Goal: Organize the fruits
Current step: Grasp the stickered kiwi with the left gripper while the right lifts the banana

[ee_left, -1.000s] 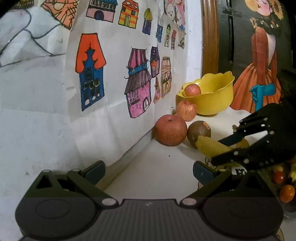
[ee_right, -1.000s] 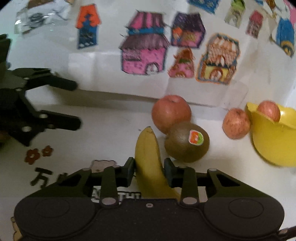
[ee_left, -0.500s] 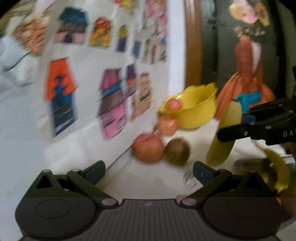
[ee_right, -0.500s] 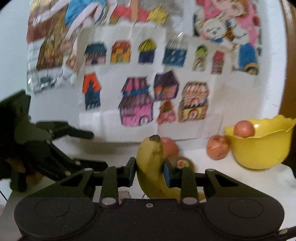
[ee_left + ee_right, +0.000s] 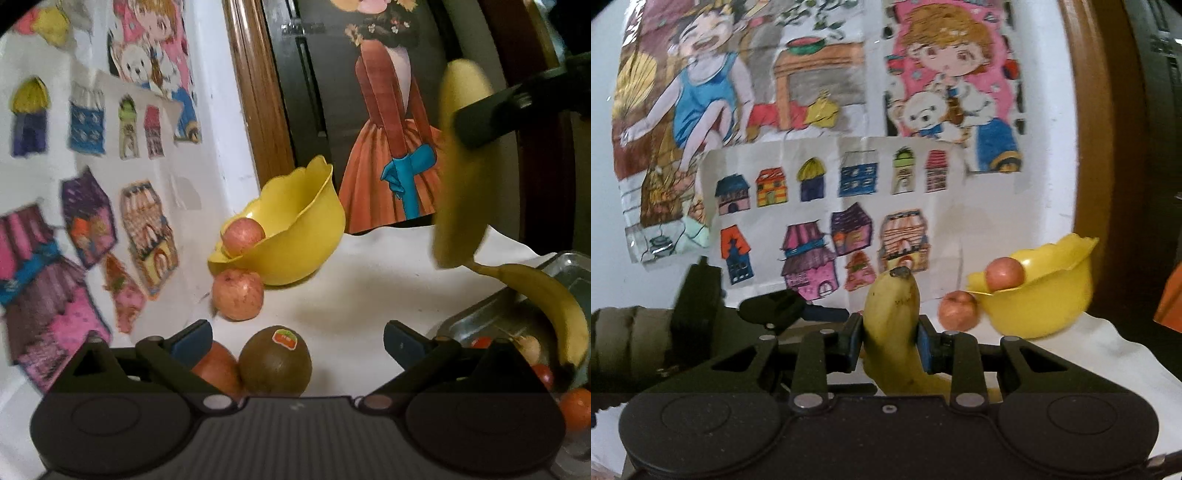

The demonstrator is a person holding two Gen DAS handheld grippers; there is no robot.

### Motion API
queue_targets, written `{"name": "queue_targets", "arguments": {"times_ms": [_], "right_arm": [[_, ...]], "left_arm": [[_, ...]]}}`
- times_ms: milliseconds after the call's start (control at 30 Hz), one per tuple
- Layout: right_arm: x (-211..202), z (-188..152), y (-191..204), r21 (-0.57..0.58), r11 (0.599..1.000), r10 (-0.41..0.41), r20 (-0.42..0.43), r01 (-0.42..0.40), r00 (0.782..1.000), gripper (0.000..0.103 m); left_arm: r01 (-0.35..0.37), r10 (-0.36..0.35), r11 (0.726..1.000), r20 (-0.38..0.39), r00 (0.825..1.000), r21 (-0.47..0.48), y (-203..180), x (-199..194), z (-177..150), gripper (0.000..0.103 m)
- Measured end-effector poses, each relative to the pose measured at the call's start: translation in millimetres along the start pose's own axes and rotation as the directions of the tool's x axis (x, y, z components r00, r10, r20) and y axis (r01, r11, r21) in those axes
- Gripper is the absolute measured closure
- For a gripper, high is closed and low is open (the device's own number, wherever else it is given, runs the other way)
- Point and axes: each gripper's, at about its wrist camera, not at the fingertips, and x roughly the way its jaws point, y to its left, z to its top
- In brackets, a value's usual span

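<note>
Beside a wall of children's drawings [image 5: 827,206], the right gripper [image 5: 890,341] pinches a banana [image 5: 892,317] above the white-clothed table [image 5: 369,295] while the left gripper [image 5: 295,336] gapes over a kiwi [image 5: 275,363], yellow bowl [image 5: 295,236] ahead.

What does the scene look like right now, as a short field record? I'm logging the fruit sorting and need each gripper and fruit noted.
right gripper: shut on banana, held up off the table
left gripper: open, empty, above kiwi
yellow bowl: one apple inside
apple beside bowl: on the white table, by the wall
metal tray: second banana, small red and orange fruits
</note>
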Motion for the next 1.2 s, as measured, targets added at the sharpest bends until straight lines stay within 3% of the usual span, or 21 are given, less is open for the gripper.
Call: {"name": "queue_targets", "arguments": {"times_ms": [267, 500, 633, 700, 733, 767, 1033, 1200], "right_arm": [[-17, -12, -13, 0.013, 0.999, -0.034, -0.023, 0.035, 0.999, 0.071], [-15, -22, -14, 0.020, 1.000, -0.024, -0.038, 0.024, 0.999, 0.071], [-15, -26, -16, 0.034, 0.999, -0.012, -0.037, 0.014, 0.999, 0.071], [-15, -27, -16, 0.036, 0.999, -0.011, -0.039, 0.012, 0.999, 0.071], [-15, -28, -16, 0.037, 0.999, -0.009, -0.039, 0.011, 0.999, 0.071], [-16, -29, -16, 0.037, 0.999, -0.008, -0.040, 0.009, 0.999, 0.071], [-15, -33, -16, 0.042, 0.999, -0.001, -0.050, 0.003, 0.999, 0.071], [-18, -35, -16, 0.046, 0.999, -0.008, -0.056, 0.011, 0.998, 0.071]], "left_arm": [[0.013, -0.009, 0.999, -0.095, 0.995, 0.041, 0, 38, 4, 0.013], [0.023, -0.010, 0.998, -0.231, 0.973, 0.053, 3, 57, 4, 0.026], [0.014, 0.023, 0.992, -0.278, 0.960, 0.129, -5, 60, 5, 0.026], [0.005, 0.036, 0.991, -0.299, 0.953, 0.135, -8, 60, 5, 0.033], [-0.002, 0.043, 0.991, -0.308, 0.950, 0.132, -8, 61, 4, 0.042], [0.004, 0.036, 0.992, -0.318, 0.947, 0.124, -8, 60, 3, 0.043], [-0.016, 0.035, 0.998, -0.294, 0.955, 0.067, -7, 60, 2, 0.043], [-0.036, 0.028, 0.999, -0.278, 0.960, -0.023, -6, 54, 0, 0.043]]}}
